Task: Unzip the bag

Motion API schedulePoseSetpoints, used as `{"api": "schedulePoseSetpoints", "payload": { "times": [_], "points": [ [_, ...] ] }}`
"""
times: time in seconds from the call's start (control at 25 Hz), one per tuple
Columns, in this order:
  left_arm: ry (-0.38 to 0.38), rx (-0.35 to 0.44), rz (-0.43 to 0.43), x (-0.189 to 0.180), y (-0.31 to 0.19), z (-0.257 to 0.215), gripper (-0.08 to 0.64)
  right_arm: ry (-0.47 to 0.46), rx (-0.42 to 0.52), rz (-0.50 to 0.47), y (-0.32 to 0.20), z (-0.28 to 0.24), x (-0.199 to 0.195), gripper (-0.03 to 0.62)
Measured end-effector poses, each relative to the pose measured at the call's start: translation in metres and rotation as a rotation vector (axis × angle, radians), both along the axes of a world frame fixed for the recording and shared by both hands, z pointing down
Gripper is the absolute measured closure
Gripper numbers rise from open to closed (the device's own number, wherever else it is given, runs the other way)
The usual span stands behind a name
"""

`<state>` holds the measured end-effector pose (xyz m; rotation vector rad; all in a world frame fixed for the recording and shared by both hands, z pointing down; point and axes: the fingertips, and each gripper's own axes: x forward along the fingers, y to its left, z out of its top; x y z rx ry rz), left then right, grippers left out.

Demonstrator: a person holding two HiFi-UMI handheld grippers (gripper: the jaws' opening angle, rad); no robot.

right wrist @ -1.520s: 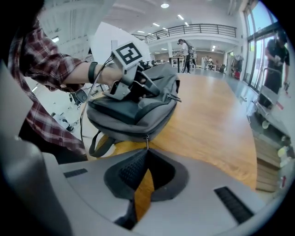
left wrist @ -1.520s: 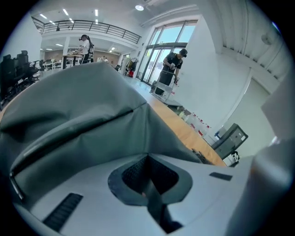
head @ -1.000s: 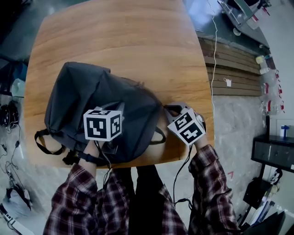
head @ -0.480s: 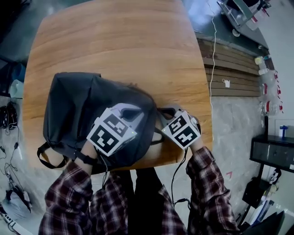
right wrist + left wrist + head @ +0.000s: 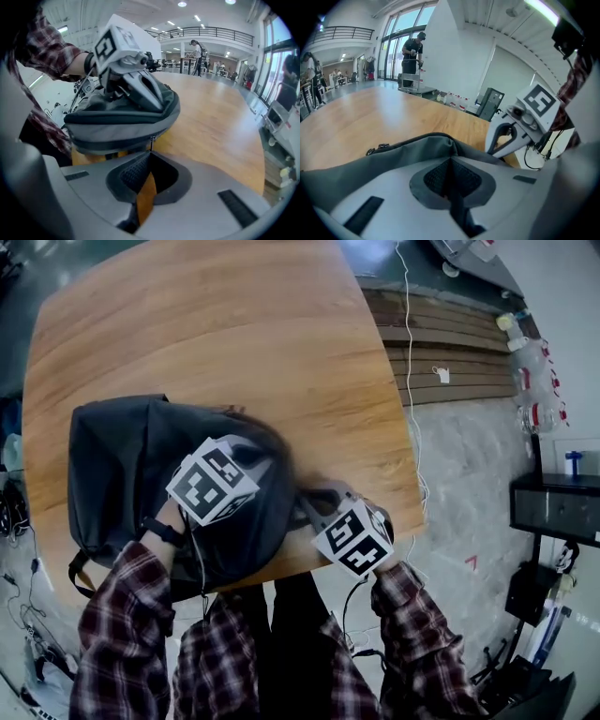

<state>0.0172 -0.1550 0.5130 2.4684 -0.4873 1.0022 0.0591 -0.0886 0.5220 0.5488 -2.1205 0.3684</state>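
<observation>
Head view: dark grey bag (image 5: 131, 465) lies on the wooden tabletop (image 5: 216, 324) by the near edge, toward the near-left corner. Its near side and a strap hang over that edge. Left tongs (image 5: 255, 452) sit on top of the bag's right half, marker cube (image 5: 211, 486) facing up. Right tongs (image 5: 315, 499) are at the bag's right end, close to the near edge and nearer the near-right corner. That area is blurred, so no grip can be read here. Plaid sleeves (image 5: 122, 615) come in from below. Floor right of the tabletop has a slatted wooden platform (image 5: 450, 352) and a black cabinet (image 5: 553, 512).

Left gripper view: left tongs (image 5: 450, 161) are closed tip to tip, pinching a fold of the bag (image 5: 393, 154) fabric, which puckers right at the tips. A dark strip shows in the slit between them. The bag rises in front, with bare tabletop (image 5: 370, 117) beyond it. The other gripper, white, is just past the bag at right. A person (image 5: 412, 51) stands far back by the windows.

Right gripper view: right tongs (image 5: 150, 154) are narrow, tips together on the small metal zipper pull (image 5: 152, 139) hanging from the bag's (image 5: 122, 122) lower seam. The wedge gap below the tips shows only wood. The bag bulges just ahead, with the other gripper pressed on top of it and a plaid sleeve at left. Bare tabletop (image 5: 215, 122) runs off to the right.
</observation>
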Motion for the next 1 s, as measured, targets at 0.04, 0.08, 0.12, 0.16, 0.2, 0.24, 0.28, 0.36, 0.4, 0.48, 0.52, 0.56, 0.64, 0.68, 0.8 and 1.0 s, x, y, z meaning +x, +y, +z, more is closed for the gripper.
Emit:
{"api": "schedulePoseSetpoints", "payload": {
  "times": [0.04, 0.08, 0.12, 0.16, 0.2, 0.24, 0.28, 0.36, 0.4, 0.48, 0.52, 0.56, 0.64, 0.68, 0.8, 1.0],
  "points": [
    [0.001, -0.004, -0.008, 0.0, -0.003, 0.0, 0.552, -0.01, -0.003, 0.017, 0.011, -0.003, 0.002, 0.581],
    [0.002, -0.007, -0.016, 0.0, -0.007, 0.0, 0.551, -0.02, -0.006, 0.034, 0.021, -0.007, 0.003, 0.581],
    [0.002, -0.007, -0.027, 0.001, -0.012, -0.001, 0.552, -0.031, -0.008, 0.046, 0.032, -0.011, 0.002, 0.581],
    [0.002, -0.002, -0.042, 0.001, -0.017, -0.001, 0.552, -0.044, -0.012, 0.054, 0.042, -0.014, 0.0, 0.581],
    [0.001, 0.007, -0.061, 0.0, -0.024, -0.001, 0.552, -0.059, -0.018, 0.058, 0.052, -0.017, -0.004, 0.581],
    [-0.001, 0.016, -0.081, 0.0, -0.031, -0.001, 0.552, -0.075, -0.027, 0.062, 0.063, -0.02, -0.008, 0.581],
    [-0.003, 0.023, -0.1, -0.001, -0.038, 0.0, 0.552, -0.093, -0.037, 0.065, 0.073, -0.022, -0.013, 0.581],
    [-0.003, 0.021, -0.131, -0.003, -0.052, 0.002, 0.552, -0.132, -0.06, 0.078, 0.09, -0.024, -0.024, 0.581],
    [-0.003, 0.016, -0.143, -0.004, -0.059, 0.003, 0.552, -0.153, -0.071, 0.087, 0.095, -0.025, -0.03, 0.581],
    [-0.006, 0.017, -0.168, -0.006, -0.071, 0.004, 0.552, -0.189, -0.086, 0.104, 0.099, -0.028, -0.039, 0.581],
    [-0.009, 0.026, -0.182, -0.007, -0.077, 0.004, 0.552, -0.198, -0.088, 0.11, 0.099, -0.028, -0.042, 0.581],
    [-0.012, 0.038, -0.197, -0.009, -0.081, 0.003, 0.552, -0.2, -0.085, 0.115, 0.098, -0.028, -0.042, 0.581],
    [-0.014, 0.063, -0.232, -0.014, -0.088, 0.003, 0.552, -0.19, -0.079, 0.135, 0.091, -0.025, -0.035, 0.581],
    [-0.014, 0.073, -0.258, -0.019, -0.091, 0.004, 0.552, -0.182, -0.075, 0.149, 0.087, -0.023, -0.029, 0.581],
    [-0.023, 0.093, -0.359, -0.048, -0.094, 0.005, 0.552, -0.153, -0.046, 0.172, 0.07, -0.018, -0.009, 0.581],
    [-0.026, 0.128, -0.493, -0.101, -0.072, -0.002, 0.552, -0.113, 0.015, 0.126, 0.036, -0.024, 0.005, 0.581]
  ]
}}
